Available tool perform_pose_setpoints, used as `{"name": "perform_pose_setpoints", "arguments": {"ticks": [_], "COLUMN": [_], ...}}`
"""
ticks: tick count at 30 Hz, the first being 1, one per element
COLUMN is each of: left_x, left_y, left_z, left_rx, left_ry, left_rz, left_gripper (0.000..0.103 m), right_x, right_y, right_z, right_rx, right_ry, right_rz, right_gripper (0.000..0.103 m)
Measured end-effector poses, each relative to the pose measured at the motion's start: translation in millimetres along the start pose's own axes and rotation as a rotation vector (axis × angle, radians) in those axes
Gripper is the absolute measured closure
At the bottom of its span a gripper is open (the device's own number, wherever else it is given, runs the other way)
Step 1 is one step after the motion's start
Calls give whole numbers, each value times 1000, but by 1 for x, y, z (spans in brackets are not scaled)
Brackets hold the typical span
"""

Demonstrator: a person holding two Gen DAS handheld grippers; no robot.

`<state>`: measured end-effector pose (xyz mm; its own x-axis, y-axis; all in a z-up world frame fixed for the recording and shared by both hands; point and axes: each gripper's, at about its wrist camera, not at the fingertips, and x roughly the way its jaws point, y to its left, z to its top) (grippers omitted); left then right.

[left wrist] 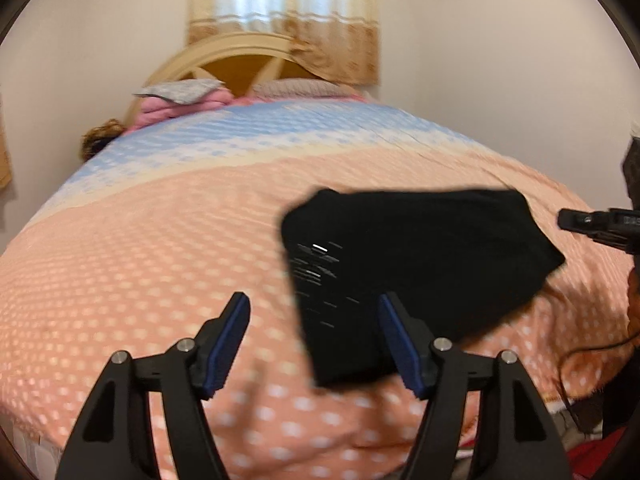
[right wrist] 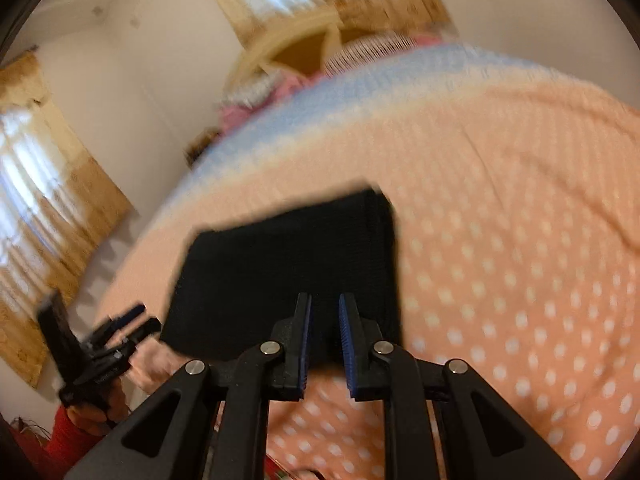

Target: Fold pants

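Pants (left wrist: 416,256) lie folded on the bedspread (left wrist: 160,240), both claws empty.

A bed (left wrist: 160,240) under a peach, white-dotted cover is filling the room, its arched cream headboard (left wrist: 224,56) standing at twelve o'clock. Daylight is glowing through a tan curtain (left wrist: 284,12) above it, and pale bare walls (left wrist: 500,60) are flanking it at two and ten o'clock.

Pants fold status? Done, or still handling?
Looks done: the black pants lie as a compact folded block on the bedspread. Nothing in hand: left gripper open over the near edge, right gripper narrowed, empty, fabric beyond its pads. Left: perhaps tidying; blur hides edges.
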<state>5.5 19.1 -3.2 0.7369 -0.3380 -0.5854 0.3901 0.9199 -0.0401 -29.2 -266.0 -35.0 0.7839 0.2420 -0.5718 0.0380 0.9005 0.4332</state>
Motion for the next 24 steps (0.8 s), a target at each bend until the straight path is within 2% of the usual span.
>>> {"name": "perform_pose_setpoints", "arguments": {"ticks": [4, 6, 8, 9, 12, 13, 15, 17, 18, 20, 24], "left_x": [22, 40, 57, 61, 64, 65, 66, 68, 69, 67, 61], "left_y": [12, 11, 11, 11, 7, 4, 1, -1, -1, -2, -10], "left_z": [4, 0, -10, -14, -23, -23, -25, -28, -30, -31, -32], "left_rx": [-105, -134, -185, -212, -252, -256, -267, -255, -264, -283, -252], "left_ry": [5, 52, 113, 129, 119, 123, 116, 119, 112, 107, 98], "left_rz": [29, 44, 43, 18, -7, -35, -39, -43, -44, -42, -15], "left_gripper": [33, 35, 47, 50, 65, 77, 80, 84, 85, 89, 90], "right_x": [24, 53, 89, 107, 159, 174, 206, 241, 252, 263, 289], "right_y": [45, 80, 120, 138, 179, 190, 206, 215, 216, 219, 216], "right_z": [25, 32, 33, 32, 32, 31, 25, 9, 6, 7, 25], "right_rx": [-96, -163, -269, -319, -414, -448, -553, -651, -670, -684, -621], "right_ry": [1, 43, 104, 138, 235, 260, 344, 443, 464, 489, 514], "right_rz": [101, 178, 199, 189, 208, 200, 145, 14, -2, -29, -71], "right_gripper": [88, 88, 88, 88, 88, 88, 88, 89, 89, 90, 90]}}
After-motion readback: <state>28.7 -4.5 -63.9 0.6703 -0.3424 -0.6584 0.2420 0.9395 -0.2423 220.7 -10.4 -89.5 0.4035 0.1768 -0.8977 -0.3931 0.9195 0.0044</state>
